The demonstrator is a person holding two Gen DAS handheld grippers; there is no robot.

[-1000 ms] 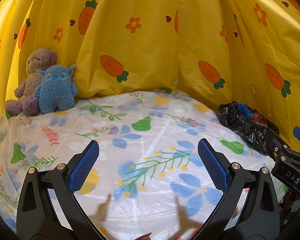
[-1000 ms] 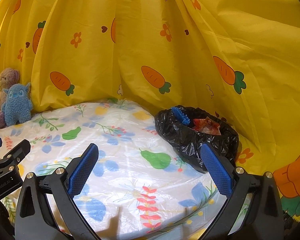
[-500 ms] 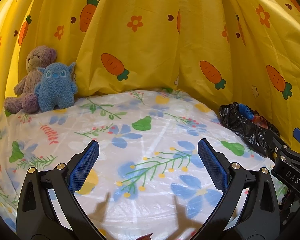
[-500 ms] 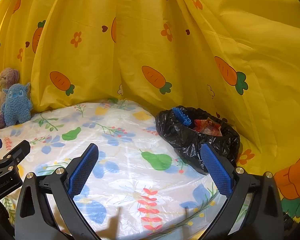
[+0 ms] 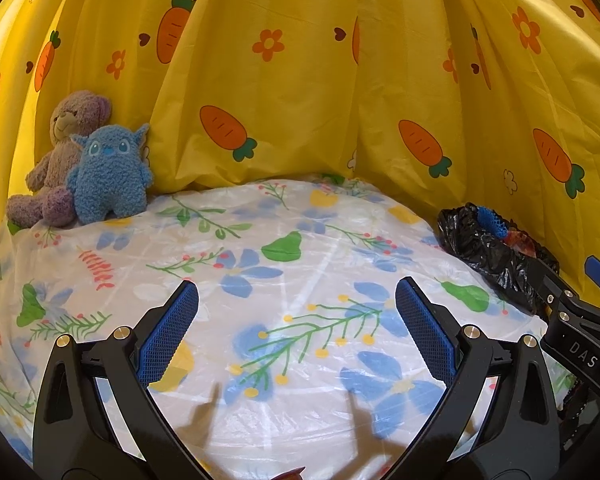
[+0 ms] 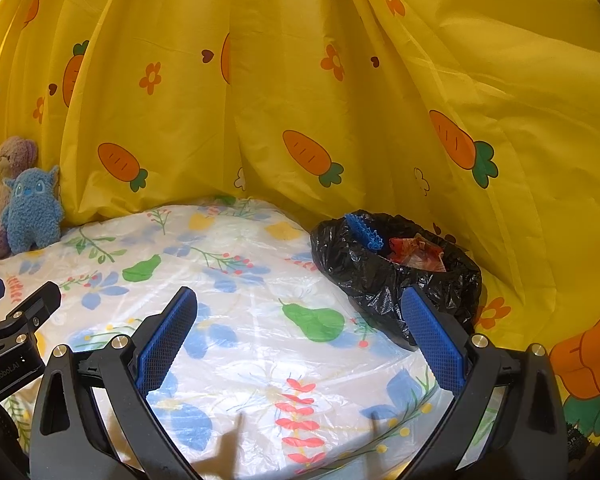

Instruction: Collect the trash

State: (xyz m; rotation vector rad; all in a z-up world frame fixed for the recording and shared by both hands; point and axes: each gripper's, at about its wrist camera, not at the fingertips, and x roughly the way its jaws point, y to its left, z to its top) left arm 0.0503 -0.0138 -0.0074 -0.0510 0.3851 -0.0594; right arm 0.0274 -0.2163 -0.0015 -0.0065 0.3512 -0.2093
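A black trash bag (image 6: 396,280) sits open on the table at the right, against the yellow curtain. Inside it lie a blue mesh piece (image 6: 366,232) and a red crumpled wrapper (image 6: 418,254). The bag also shows at the right in the left wrist view (image 5: 496,256). My right gripper (image 6: 298,312) is open and empty above the table, just left of and nearer than the bag. My left gripper (image 5: 296,308) is open and empty over the middle of the table. No loose trash shows on the tablecloth.
The table is covered by a white floral plastic cloth (image 5: 284,264). A purple teddy bear (image 5: 56,160) and a blue plush monster (image 5: 108,176) sit at the far left. A yellow carrot-print curtain (image 5: 340,80) closes off the back and right.
Both views have risen and drifted very slightly. Both grippers stay open and empty. Nothing on the table has moved.
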